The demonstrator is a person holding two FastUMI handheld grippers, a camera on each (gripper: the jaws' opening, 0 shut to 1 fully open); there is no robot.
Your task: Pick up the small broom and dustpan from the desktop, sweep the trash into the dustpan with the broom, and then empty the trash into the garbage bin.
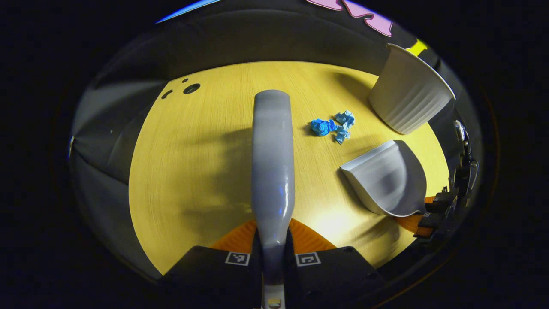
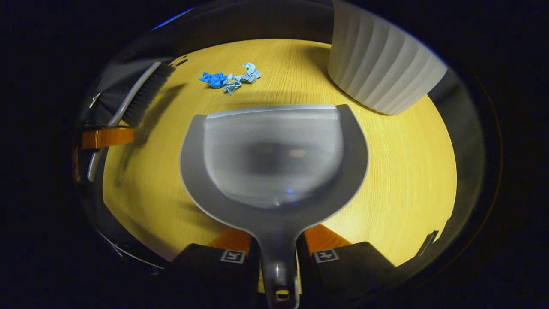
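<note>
Your left hand-held gripper (image 1: 273, 253) is clamped on the broom (image 1: 272, 163) handle, held over the bench (image 1: 206, 150). Your right hand-held gripper (image 2: 276, 253) is clamped on the dustpan (image 2: 274, 159) handle, pan mouth facing the far side. Blue trash (image 2: 229, 79) wads lie on the bench beyond the dustpan, apart from it. The garbage bin (image 2: 381, 64) stands far right, near the pan.
</note>
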